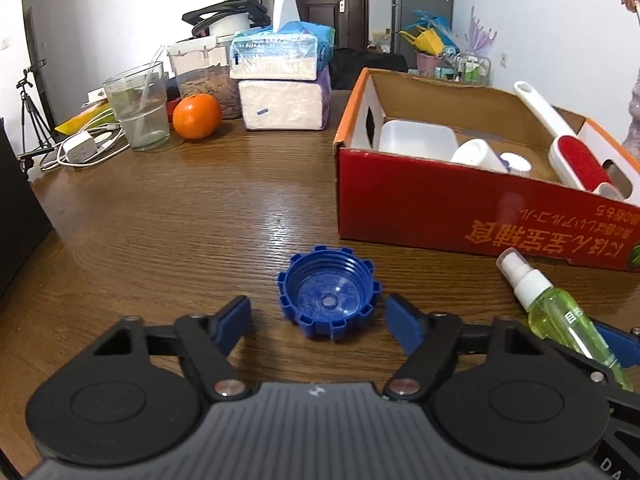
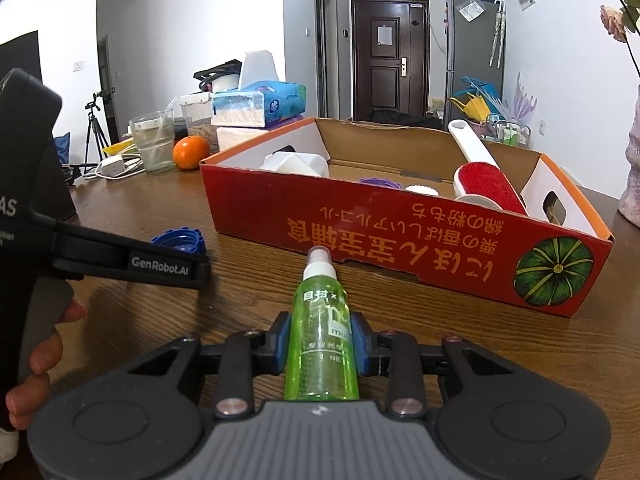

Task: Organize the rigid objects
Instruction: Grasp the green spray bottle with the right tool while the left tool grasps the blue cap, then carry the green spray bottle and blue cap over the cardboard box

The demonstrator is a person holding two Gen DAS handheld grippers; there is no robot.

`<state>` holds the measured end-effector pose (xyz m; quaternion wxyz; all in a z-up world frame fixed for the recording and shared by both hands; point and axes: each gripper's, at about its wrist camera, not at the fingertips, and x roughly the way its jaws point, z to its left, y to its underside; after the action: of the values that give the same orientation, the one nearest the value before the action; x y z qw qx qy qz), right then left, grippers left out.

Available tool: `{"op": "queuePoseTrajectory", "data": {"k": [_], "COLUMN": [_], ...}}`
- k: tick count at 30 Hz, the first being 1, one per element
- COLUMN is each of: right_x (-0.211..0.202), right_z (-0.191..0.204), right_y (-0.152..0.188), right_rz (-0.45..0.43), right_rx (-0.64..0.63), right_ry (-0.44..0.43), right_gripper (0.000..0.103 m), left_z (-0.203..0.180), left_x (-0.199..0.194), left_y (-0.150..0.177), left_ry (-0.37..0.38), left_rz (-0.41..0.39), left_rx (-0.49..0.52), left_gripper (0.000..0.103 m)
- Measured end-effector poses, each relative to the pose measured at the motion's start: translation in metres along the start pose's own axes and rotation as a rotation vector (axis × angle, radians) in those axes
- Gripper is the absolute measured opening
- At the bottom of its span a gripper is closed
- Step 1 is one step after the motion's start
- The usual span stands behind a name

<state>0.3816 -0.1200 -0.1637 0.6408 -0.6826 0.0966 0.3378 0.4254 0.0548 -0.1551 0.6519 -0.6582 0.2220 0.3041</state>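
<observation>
A blue ribbed bottle cap (image 1: 329,293) lies open side up on the wooden table, between the fingers of my left gripper (image 1: 320,322), which is open around it without touching. The cap also shows in the right wrist view (image 2: 180,242). My right gripper (image 2: 320,344) is shut on a green spray bottle (image 2: 322,340), its white nozzle pointing at the red cardboard box (image 2: 400,248). The bottle also shows in the left wrist view (image 1: 560,316). The box (image 1: 460,216) holds a white tub (image 1: 416,140), a white bottle (image 1: 480,156) and a red lint brush (image 1: 576,164).
At the back left stand a glass with a straw (image 1: 140,108), an orange (image 1: 197,116), stacked tissue packs (image 1: 284,84), a clear container (image 1: 204,76) and a charger with cables (image 1: 80,148). A dark object (image 1: 20,208) stands at the left edge. The left gripper's body (image 2: 132,260) sits left of the bottle.
</observation>
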Motion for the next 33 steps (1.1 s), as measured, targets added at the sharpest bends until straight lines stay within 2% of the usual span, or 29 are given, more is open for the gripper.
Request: {"op": "queuePoseTrajectory", "data": {"k": [1, 2, 14, 33], "right_x": [0.0, 0.001, -0.001, -0.035], "right_z": [0.0, 0.0, -0.003, -0.01], "right_y": [0.0, 0.0, 0.0, 0.009], "right_rz": [0.001, 0.002, 0.0, -0.08], "right_rx": [0.001, 0.003, 0.021, 0.057], "right_ry": [0.001, 0.002, 0.008, -0.013], "right_gripper": [0.031, 0.031, 0.03, 0.03], "left_z": [0.0, 0.0, 0.003, 0.001], "left_x": [-0.001, -0.001, -0.007, -0.043], "left_y": [0.0, 0.0, 0.004, 0.021], "left_ry": [0.006, 0.017, 0.028, 0.057], "left_rz": [-0.003, -0.006, -0.029, -0.09], "left_rx": [0.002, 0.003, -0.01, -0.028], "left_gripper": [0.063, 0.052, 0.052, 0.052]}}
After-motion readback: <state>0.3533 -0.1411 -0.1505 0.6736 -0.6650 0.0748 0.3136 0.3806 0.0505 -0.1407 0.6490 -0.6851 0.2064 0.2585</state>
